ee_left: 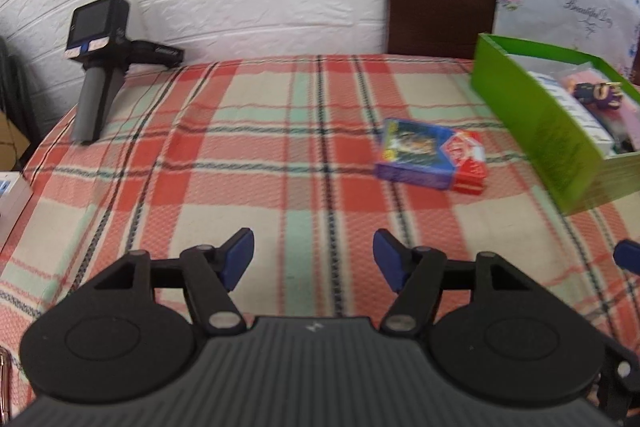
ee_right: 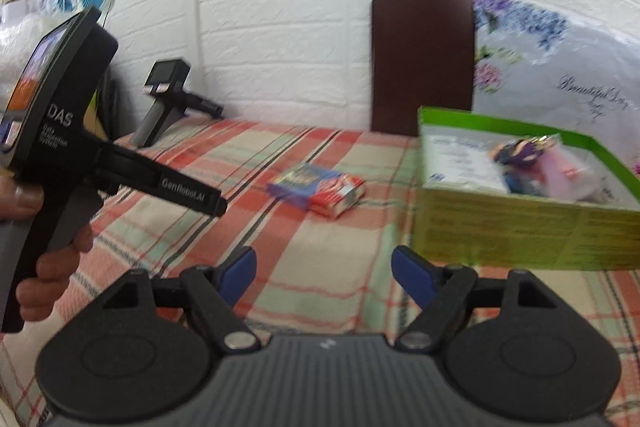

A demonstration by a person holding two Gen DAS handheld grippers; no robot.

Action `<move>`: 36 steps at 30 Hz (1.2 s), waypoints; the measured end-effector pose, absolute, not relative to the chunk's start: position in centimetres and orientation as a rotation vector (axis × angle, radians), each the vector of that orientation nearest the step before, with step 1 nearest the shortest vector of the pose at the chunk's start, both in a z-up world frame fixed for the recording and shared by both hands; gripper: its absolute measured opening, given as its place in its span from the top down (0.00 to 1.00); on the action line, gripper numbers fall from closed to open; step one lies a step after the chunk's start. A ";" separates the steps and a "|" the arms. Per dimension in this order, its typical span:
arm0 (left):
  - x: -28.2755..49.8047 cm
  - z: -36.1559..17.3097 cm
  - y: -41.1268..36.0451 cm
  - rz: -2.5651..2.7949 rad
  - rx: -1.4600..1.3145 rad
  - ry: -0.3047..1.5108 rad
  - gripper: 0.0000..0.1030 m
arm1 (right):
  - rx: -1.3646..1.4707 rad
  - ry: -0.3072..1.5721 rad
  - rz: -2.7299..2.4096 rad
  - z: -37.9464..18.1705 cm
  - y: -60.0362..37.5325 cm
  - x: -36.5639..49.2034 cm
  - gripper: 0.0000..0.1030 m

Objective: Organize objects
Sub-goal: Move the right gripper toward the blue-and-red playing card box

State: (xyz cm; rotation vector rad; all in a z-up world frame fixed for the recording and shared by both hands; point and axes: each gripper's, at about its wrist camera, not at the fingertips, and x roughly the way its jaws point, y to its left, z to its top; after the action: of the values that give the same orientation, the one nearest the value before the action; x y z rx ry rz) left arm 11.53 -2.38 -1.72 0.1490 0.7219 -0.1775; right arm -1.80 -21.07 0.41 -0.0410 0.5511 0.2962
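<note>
Left gripper (ee_left: 313, 259): we see its jaws spread, nothing between them.
Right gripper (ee_right: 324, 277): spread too, empty.
Card packs (ee_left: 432, 157): blue and red, touching, on the plaid cloth (ee_left: 240, 163) just left of the green box (ee_left: 532, 123).

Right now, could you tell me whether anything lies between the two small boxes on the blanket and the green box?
Nothing visible does: only bare plaid blanket separates the two small boxes from the green box.

A plaid blanket (ee_left: 280, 131) covers the bed. On it lie two card boxes (ee_left: 432, 155) touching each other, an open green box (ee_left: 540, 131) near them, and a spare handheld device (ee_left: 100, 67) well apart.
</note>
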 end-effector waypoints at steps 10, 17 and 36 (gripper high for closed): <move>13.1 -3.8 1.6 -0.116 0.108 0.694 0.15 | -0.069 0.658 0.304 -2.2 -18.8 0.8 0.22; 13.6 -4.7 2.1 -0.117 0.084 0.640 0.03 | -0.091 0.643 0.314 -2.5 -18.5 0.9 0.15; 12.4 -5.1 2.2 -0.127 0.099 0.592 0.03 | -0.011 0.612 0.250 -2.5 -19.9 0.3 0.15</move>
State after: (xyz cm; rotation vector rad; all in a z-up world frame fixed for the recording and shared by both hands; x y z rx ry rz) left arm 12.40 2.20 -5.05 0.0991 0.5920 -0.1272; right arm 0.28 -19.90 -2.50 -0.0106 0.6124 0.2497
